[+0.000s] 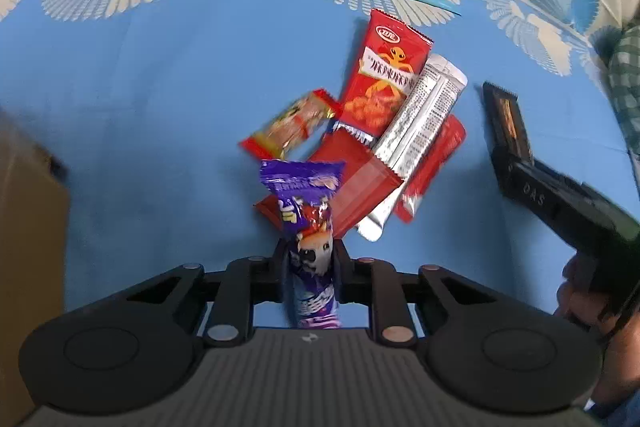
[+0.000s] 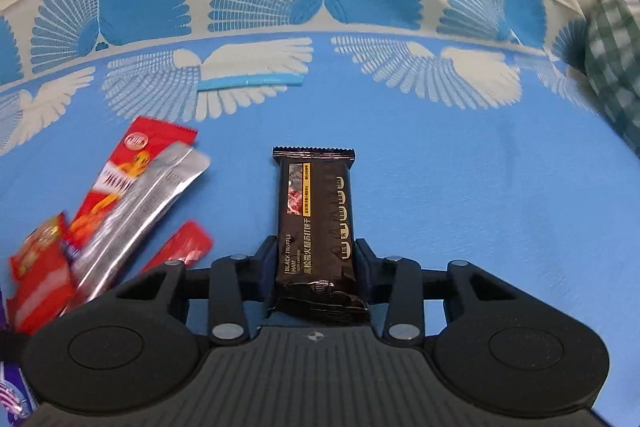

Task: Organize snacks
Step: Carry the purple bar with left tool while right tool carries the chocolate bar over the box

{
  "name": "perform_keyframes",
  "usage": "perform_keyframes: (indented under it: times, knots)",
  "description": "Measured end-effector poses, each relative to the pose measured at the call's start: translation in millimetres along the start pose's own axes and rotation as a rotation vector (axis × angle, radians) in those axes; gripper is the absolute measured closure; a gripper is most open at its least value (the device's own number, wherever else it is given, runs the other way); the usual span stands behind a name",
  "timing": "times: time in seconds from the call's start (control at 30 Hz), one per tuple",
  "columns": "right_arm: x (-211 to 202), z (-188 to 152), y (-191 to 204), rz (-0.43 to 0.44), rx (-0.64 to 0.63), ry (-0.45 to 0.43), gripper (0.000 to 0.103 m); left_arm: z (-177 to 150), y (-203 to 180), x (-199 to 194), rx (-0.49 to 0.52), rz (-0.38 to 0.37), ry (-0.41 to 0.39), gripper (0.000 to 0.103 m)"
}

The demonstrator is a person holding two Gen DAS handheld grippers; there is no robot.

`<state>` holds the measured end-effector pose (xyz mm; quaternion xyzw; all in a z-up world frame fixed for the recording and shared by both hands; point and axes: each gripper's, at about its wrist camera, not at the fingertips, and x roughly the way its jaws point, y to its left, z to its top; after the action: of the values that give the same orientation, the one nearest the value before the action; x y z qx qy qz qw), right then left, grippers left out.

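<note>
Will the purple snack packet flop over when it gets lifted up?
Probably a little. The purple foil snack packet is pinched low, and its top already looks crinkled and bent. It seems light and thin. The shiny foil might slip in the left gripper.

Surface [image 2: 460, 187]: covered by a blue cloth with a cream fan-pattern border along the far side.

Lying on it, a loose overlapping pile: red snack packet with an orange figure [image 1: 384, 75], silver packet [image 1: 420, 131] laid diagonally across it, plain red packets [image 1: 360, 183] underneath, small red-and-yellow packet [image 1: 290, 129] at the pile's left edge.

Flat blue-and-white strip [image 2: 250, 81] lies apart, near the patterned border.

Green checked fabric [image 2: 616, 39] at the far right edge.
</note>
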<state>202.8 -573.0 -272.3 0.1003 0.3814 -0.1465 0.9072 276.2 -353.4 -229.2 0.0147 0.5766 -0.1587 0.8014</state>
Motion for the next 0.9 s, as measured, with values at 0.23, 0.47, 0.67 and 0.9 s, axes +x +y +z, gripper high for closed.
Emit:
perform_keyframes:
  times: [0.23, 0.47, 0.67, 0.9]
  knots:
    - [-63.3, -34.9, 3.4, 0.009, 0.141, -0.017, 0.062, -37.5, 15.3, -44.4, 0.035, -0.022, -0.017, 0.086]
    - [-146.9, -47.4, 23.5, 0.026, 0.209, -0.064, 0.062, -60.7, 23.7, -115.3, 0.062, -0.071, -0.086, 0.086]
    - [-221.7, -48.8, 65.6, 0.074, 0.173, -0.032, 0.062, -90.4, 44.2, -194.2, 0.070, -0.073, -0.144, 0.086]
    - [-297.9, -60.5, 129.5, 0.203, 0.103, -0.004, 0.062, -140.6, 94.2, -274.9, 0.040, -0.039, -0.206, 0.086]
